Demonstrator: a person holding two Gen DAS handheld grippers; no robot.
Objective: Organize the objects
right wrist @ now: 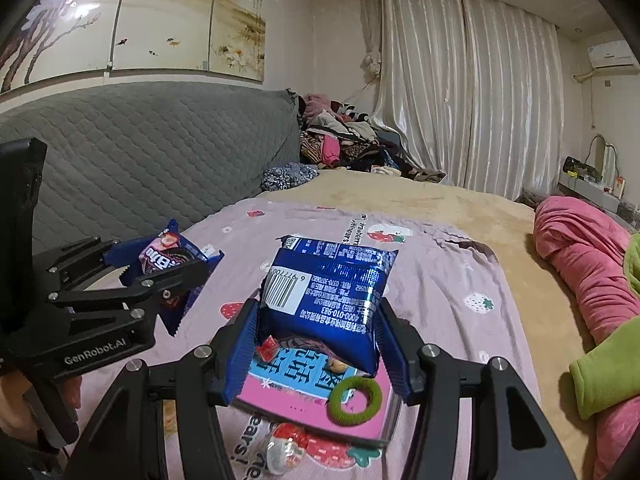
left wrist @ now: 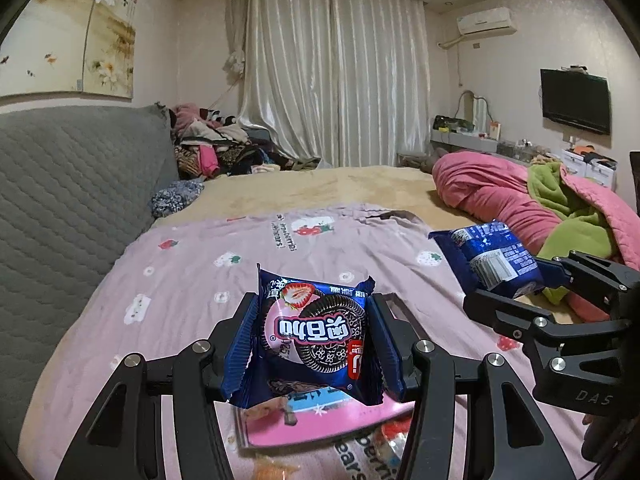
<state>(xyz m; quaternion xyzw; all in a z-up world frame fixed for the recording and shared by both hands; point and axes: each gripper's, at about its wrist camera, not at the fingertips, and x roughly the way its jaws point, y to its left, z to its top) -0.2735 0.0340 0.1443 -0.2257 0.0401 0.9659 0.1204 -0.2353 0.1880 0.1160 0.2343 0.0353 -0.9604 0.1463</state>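
A: What's in the left gripper (left wrist: 314, 334)?

B: A blue cookie pack w/ a strawberry and a dark sandwich cookie printed on it (left wrist: 316, 332), front side up. Both pads press its sides, so the jaws are clamped on it, pack lifted above the bed.

A: And the right gripper (right wrist: 318, 326)?

B: Same deal: jaws closed on a 2nd blue pack (right wrist: 326, 296), barcode side facing the cam. It's held in the air too.

A: What's underneath them?

B: A pink sheet w/ strawberry print (right wrist: 432, 276) over the bed. On it lies a pink-and-blue book (right wrist: 304, 400). A green hair tie (right wrist: 354, 400) rests on the book's cover, near its right edge. A small red candy (right wrist: 267, 347) and a round tan item, can't tell what, sit on the book further back. Another wrapped candy (right wrist: 284, 450) lies on the sheet just in front of the book.

A: Anything else nearby?

B: A pink quilt w/ a green blanket (left wrist: 568, 200) bunched at right, a grey quilted headboard (left wrist: 72, 200) at left.
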